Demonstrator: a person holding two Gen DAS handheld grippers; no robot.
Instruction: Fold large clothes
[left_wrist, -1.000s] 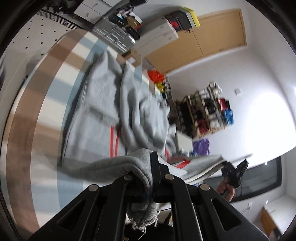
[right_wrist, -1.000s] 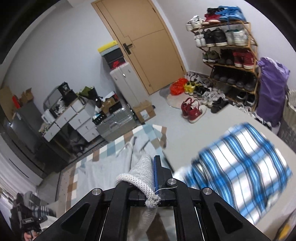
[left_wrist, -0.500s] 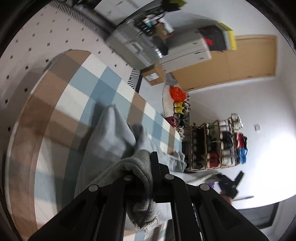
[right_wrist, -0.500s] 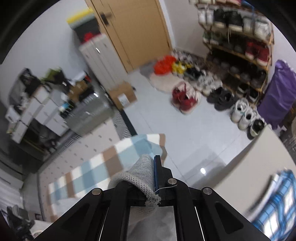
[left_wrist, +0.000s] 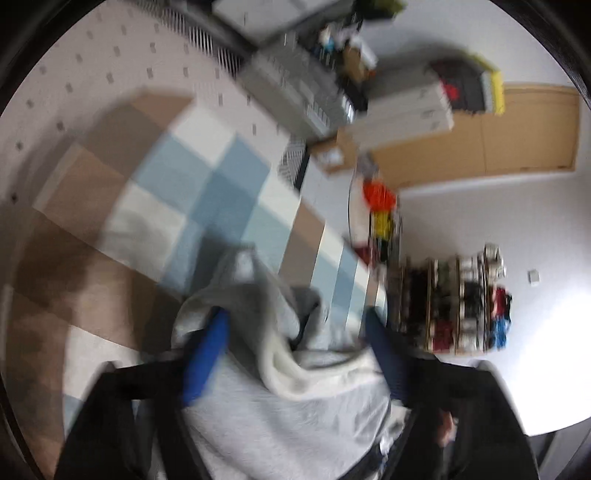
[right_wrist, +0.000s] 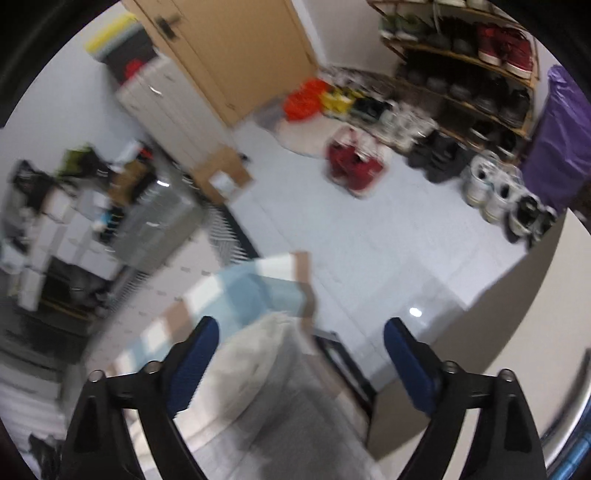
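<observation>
Motion blur smears grey garment (left_wrist: 280, 413) between both spread claws.

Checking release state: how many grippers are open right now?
2. The left gripper is spread wide over the grey sweatshirt; the right gripper is spread wide above it too.

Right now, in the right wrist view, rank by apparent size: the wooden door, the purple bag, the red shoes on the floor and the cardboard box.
1. wooden door, clearly largest.
2. purple bag, partly cut off at the edge.
3. red shoes and cardboard box look about alike; blur prevents ranking them.
</observation>
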